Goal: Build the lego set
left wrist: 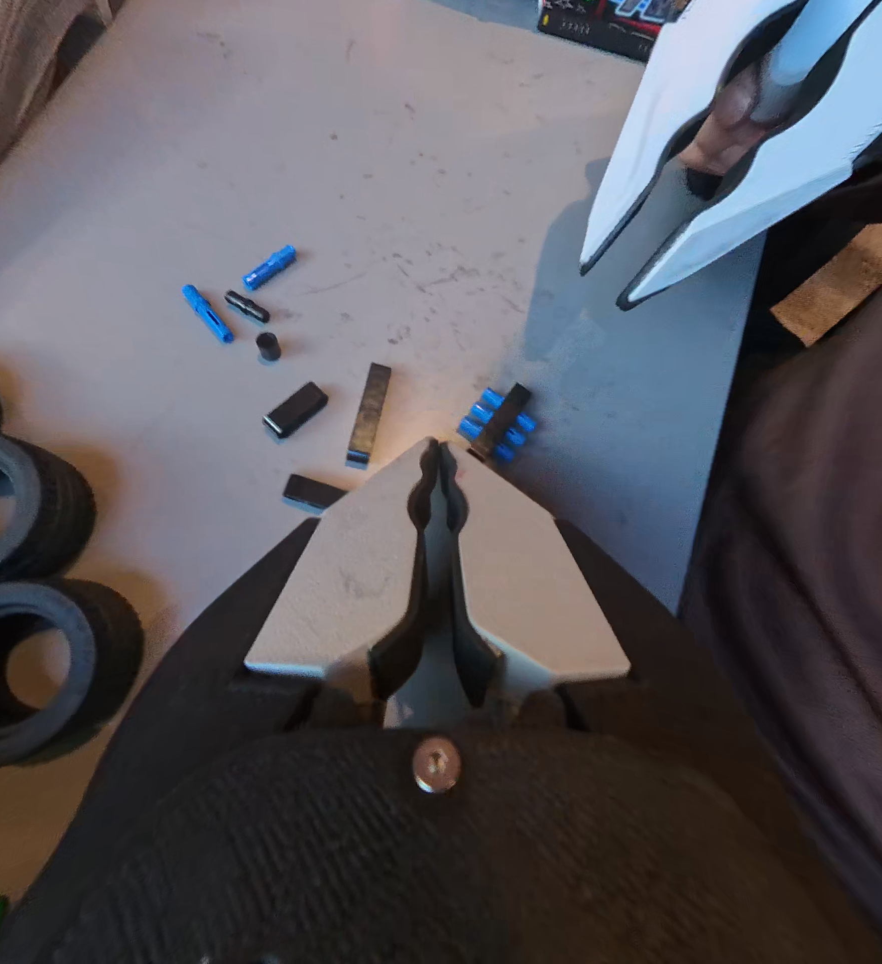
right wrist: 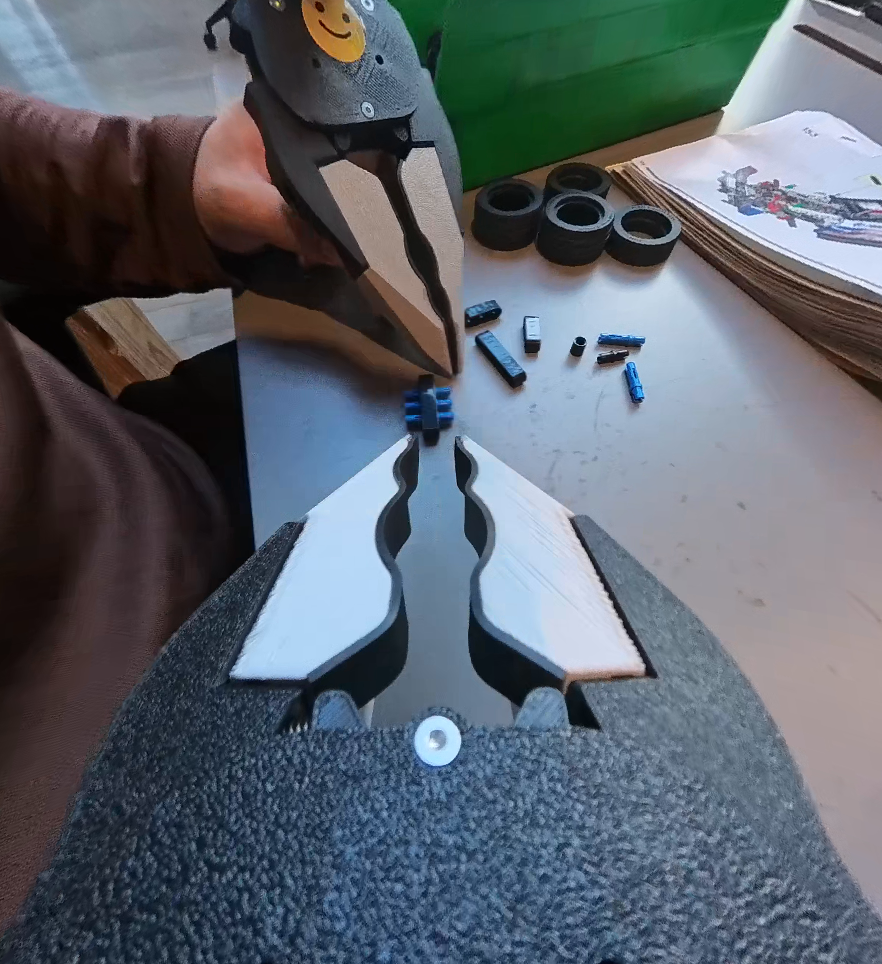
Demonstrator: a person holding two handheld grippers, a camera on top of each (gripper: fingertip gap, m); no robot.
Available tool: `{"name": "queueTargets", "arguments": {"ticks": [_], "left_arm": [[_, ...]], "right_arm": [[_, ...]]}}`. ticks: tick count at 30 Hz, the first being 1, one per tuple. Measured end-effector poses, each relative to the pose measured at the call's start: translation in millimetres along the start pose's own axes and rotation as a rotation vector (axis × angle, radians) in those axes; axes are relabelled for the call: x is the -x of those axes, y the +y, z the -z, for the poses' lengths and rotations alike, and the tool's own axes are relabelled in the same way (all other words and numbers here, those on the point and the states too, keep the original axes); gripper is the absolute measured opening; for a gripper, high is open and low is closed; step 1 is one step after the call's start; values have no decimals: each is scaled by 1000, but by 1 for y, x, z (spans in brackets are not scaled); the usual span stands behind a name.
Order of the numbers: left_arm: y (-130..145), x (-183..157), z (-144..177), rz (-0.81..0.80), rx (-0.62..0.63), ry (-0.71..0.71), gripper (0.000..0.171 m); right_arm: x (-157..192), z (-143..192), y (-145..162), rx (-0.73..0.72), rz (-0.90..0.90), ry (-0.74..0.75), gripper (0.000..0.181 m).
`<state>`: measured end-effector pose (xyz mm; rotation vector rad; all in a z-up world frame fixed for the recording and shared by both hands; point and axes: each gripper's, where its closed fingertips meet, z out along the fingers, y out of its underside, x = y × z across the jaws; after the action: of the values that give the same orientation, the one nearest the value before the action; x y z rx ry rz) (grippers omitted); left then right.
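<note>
1. Right gripper (right wrist: 432, 443): fingers a narrow gap apart, nothing between them. Tips point at 12 o'clock toward the sub-assembly, just short of it, no contact visible.
2. Sub-assembly (right wrist: 428, 408): short black beam with blue pins through it, pin ends showing on both sides. Lies on the worktop (right wrist: 689, 521) close to its near edge, between the two grippers. Only joined piece in view.
3. Left gripper (left wrist: 437, 447): fingers pressed together at the tips, nothing held. In the right wrist view it comes down steeply from 11 o'clock, tips just beyond the sub-assembly; whether they touch it, cannot tell. A hand (right wrist: 240, 193) with a brown sleeve grips the body.
4. Loose parts, 1–2 o'clock of the sub-assembly in the right wrist view: long beam (right wrist: 500, 360), two short black pieces (right wrist: 482, 314) (right wrist: 531, 334), bush (right wrist: 578, 346), black pin (right wrist: 612, 356), two blue pins (right wrist: 621, 340) (right wrist: 634, 382). All unattached.
5. Farther, 1 o'clock: four tyres (right wrist: 574, 219), in a cluster, no rims in them.
6. Far right, 2 o'clock: manual (right wrist: 793, 208), open on a paper stack. Green box (right wrist: 584, 78) at 12 o'clock.
7. Progress, judged: very early. One small join done; beams, pins, tyres all left.
8. Next, judged: right gripper looks set to take the sub-assembly; fingers need a little more opening to span the pins.
</note>
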<state>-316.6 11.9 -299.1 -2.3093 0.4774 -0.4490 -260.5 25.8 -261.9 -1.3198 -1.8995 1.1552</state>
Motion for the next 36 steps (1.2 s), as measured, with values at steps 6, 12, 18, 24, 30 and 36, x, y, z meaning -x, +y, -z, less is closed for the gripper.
{"name": "queueTargets", "arguments": {"ticks": [6,12,18,24,30,36], "left_arm": [[-14,12,-12,-13,4,15,0],[-21,14,-19,-39,7,14,0],[-25,14,-16,-125,-30,-68,0],[-29,16,-12,-119,-67,-83,7],[-28,16,-12,-112,-59,-76,8],[-36,17,-3,-78,-137,-64,9]], "right_arm": [[-22,0,-5,-28,-65,31,13],[-29,2,-9,-60,-104,12,13],[-24,9,-3,-45,-61,59,13],[-24,13,2,-34,-100,49,16],[-24,13,4,-19,-106,43,16],[-24,11,8,6,-106,50,16]]}}
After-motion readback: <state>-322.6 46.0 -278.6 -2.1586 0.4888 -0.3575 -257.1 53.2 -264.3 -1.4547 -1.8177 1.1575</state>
